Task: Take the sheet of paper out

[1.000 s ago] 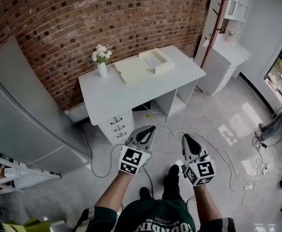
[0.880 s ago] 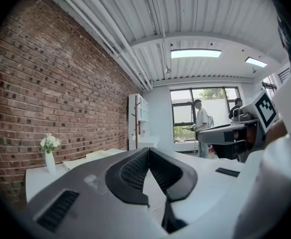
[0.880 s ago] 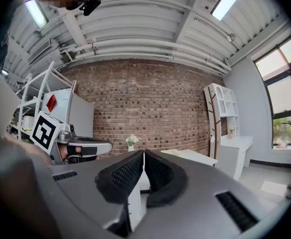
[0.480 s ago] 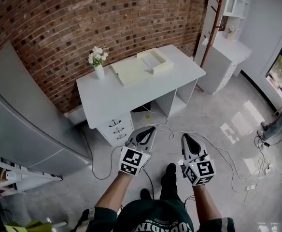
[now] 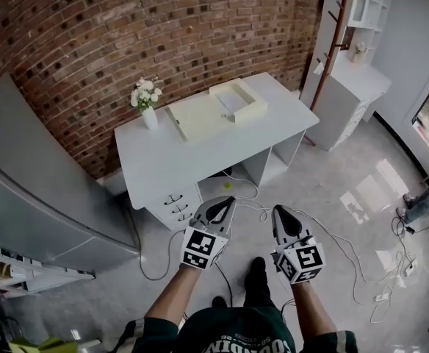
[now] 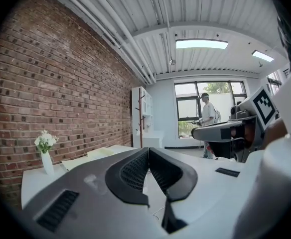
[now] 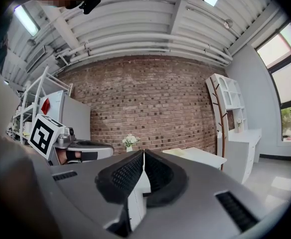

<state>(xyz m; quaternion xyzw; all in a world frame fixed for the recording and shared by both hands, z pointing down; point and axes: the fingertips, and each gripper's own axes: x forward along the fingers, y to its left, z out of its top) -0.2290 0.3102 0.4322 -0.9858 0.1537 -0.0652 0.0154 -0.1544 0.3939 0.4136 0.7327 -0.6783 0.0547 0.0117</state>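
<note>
desk (image 5: 178, 160): nearer in head view | left gripper (image 5: 227, 200), right gripper (image 5: 279, 209): carried forward toward it

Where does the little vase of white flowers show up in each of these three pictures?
Head view: the vase stands upper left of centre, on the desk's back left corner.
Left gripper view: the vase is at the far left, low in the picture.
Right gripper view: the vase is small, just left of centre.
Shared landmark: the brick wall right behind it in all three views.
</note>
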